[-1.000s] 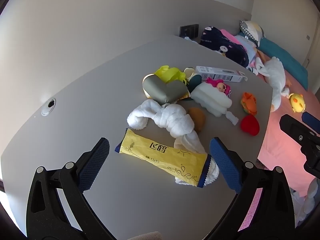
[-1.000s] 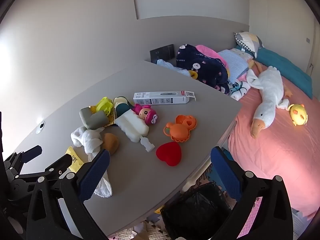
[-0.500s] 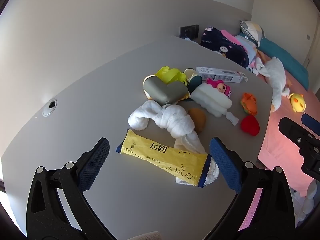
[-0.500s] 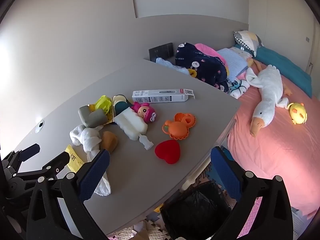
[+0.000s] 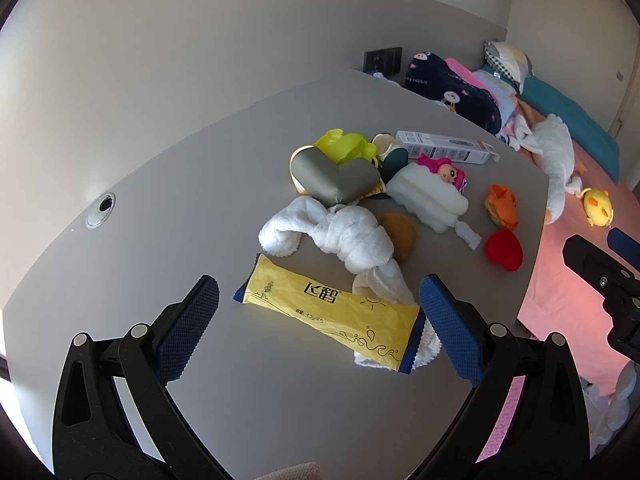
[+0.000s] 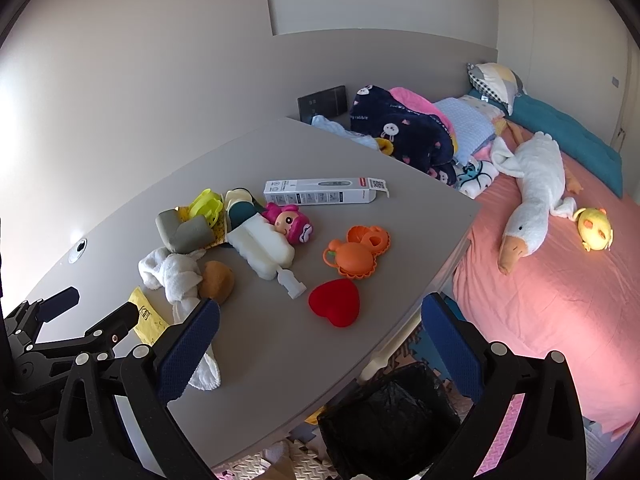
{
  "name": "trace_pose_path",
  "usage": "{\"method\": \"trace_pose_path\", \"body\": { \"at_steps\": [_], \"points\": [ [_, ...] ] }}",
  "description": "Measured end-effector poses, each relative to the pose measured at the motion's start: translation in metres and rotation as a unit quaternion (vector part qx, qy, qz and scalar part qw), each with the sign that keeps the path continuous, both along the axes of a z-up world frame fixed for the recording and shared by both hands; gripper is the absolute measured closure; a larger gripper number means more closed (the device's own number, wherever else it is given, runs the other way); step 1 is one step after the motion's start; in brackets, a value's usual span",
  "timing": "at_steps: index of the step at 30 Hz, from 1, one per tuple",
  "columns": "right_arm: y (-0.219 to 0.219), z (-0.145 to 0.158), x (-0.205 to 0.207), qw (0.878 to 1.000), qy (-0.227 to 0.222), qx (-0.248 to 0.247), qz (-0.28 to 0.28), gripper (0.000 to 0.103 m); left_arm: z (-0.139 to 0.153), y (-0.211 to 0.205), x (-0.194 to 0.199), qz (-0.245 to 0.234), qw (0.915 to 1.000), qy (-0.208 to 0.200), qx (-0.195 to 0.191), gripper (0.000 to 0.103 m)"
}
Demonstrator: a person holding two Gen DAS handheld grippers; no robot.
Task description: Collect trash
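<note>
L gripper [image 5: 319, 322] spread wide, crept slightly closer, framed yellow wrapper [image 5: 328, 309] on table [image 5: 168, 184] | R gripper [image 6: 320, 338] spread, empty, drifted little | bin [image 6: 390, 420] below table edge | grasp not started

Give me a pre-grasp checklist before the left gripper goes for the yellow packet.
1. Left gripper open: ok, fingers spread wide.
2. Yellow packet framed between the fingers: ok.
3. Packet free of clutter: not ok, its right end lies on the white towel.
4. Right gripper empty and apart from the packet: ok.
5. Black-lined bin reachable: ok, open beside the table edge.
6. Packet empty or full: cannot tell.
</note>
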State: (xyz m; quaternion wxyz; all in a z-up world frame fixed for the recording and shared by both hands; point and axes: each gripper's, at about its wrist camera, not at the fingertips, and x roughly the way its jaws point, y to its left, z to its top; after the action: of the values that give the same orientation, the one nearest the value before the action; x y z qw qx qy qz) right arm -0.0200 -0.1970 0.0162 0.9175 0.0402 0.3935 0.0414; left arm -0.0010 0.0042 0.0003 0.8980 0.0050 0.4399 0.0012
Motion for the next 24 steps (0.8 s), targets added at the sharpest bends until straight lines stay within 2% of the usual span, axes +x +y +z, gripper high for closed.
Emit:
{"method": "trace_pose_path", "body": {
  "at_steps": [24],
  "points": [
    [-0.0015, -0.0013, -0.0002, 1.000, 0.002, -0.001, 0.000, 0.003, -0.0029, -0.0007, 0.0024, 0.002, 1.0000, 0.003, 0.000, 0.006]
  ]
}}
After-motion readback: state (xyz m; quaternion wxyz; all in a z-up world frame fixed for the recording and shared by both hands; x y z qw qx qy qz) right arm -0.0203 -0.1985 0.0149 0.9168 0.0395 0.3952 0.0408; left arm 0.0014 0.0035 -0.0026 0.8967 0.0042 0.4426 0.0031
